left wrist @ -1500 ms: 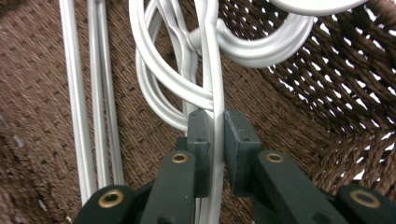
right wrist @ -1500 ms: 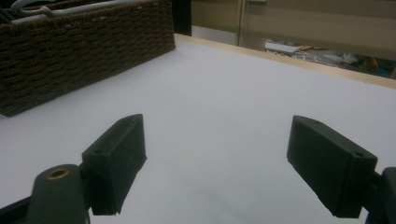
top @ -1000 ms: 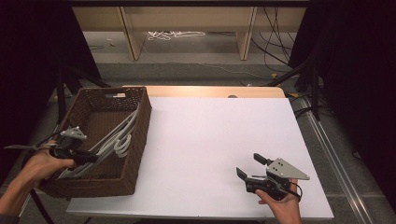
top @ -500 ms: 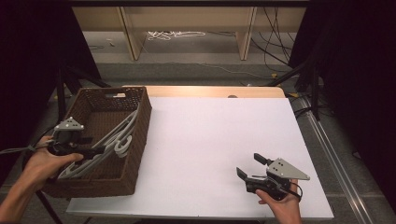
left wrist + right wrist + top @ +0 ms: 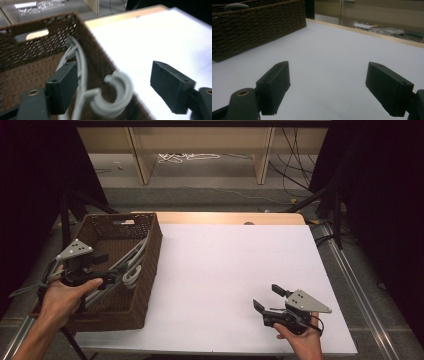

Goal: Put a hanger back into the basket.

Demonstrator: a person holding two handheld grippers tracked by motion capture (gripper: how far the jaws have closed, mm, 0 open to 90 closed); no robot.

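One wicker basket (image 5: 145, 265), several grey hangers (image 5: 131, 270), two grippers.

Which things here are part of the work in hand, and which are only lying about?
In the work:
left gripper, open around the hook
grey hangers
brown wicker basket

Lying about:
right gripper, open, on the white table
white cables on the floor

White table (image 5: 220, 270); brown wicker basket (image 5: 145, 285) on left edge.

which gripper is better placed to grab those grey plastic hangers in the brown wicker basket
Left. The left gripper hangs open over the brown wicker basket, its jaws either side of a grey plastic hanger's hook. The right gripper sits far across the white table.
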